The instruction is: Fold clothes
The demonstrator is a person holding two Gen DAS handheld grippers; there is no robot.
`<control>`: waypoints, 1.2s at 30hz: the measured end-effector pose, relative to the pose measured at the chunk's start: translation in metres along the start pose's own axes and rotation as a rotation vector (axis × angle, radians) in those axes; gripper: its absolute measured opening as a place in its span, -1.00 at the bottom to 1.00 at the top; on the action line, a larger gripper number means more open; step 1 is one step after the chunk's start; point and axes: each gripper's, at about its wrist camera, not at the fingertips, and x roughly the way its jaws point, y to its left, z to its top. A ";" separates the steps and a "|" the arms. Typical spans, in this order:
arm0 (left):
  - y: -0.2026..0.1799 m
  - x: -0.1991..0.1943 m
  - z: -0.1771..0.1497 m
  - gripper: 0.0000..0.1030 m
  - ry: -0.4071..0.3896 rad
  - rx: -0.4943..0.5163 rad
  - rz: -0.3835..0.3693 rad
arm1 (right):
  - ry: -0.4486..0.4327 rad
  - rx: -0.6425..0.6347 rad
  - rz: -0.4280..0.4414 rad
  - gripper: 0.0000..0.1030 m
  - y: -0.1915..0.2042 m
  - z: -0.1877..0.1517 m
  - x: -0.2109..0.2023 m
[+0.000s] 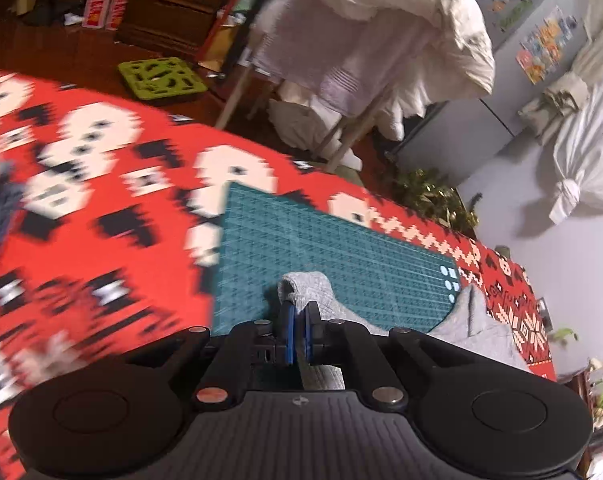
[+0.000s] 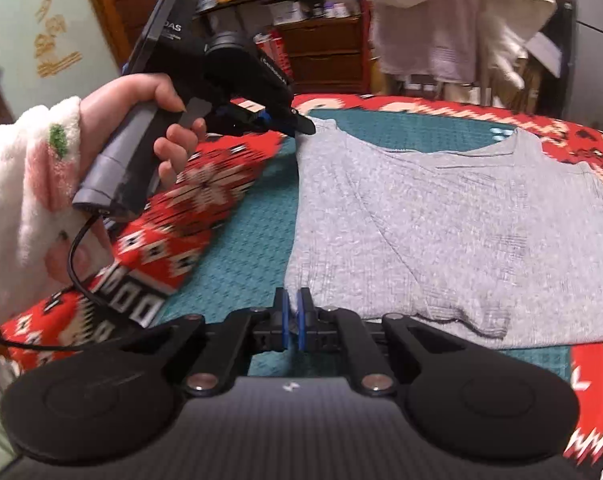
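Note:
A grey shirt [image 2: 441,220] lies flat on a green cutting mat [image 2: 253,240], its neckline towards the far side. My left gripper [image 2: 301,126], held by a hand in a fluffy white sleeve, is shut on the shirt's far left corner. In the left wrist view that pinched grey corner [image 1: 305,288] bunches up between the blue pads of the left gripper [image 1: 299,320]. My right gripper [image 2: 294,308] sits at the shirt's near left corner, its fingers together on the hem there.
A red patterned cloth [image 1: 101,220] covers the table under the mat. A black cable [image 2: 81,276] trails from the left gripper's handle. Beyond the table stand a rack of white bedding [image 1: 381,40], wooden drawers [image 2: 325,56] and a green stool [image 1: 161,80].

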 end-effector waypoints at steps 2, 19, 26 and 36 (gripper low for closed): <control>0.014 -0.018 -0.010 -0.90 -0.004 -0.023 0.011 | 0.015 -0.023 0.025 -0.91 0.013 -0.002 -0.002; 0.065 -0.075 -0.076 -0.71 -0.079 -0.052 0.119 | 0.058 -0.037 0.080 -0.74 0.052 -0.036 -0.005; 0.061 -0.106 -0.085 -0.45 -0.117 -0.025 0.133 | -0.015 -0.017 0.080 -0.48 0.059 -0.031 -0.028; 0.034 -0.167 -0.136 -0.27 -0.151 -0.029 0.032 | -0.110 -0.004 -0.009 -0.09 0.043 -0.036 -0.069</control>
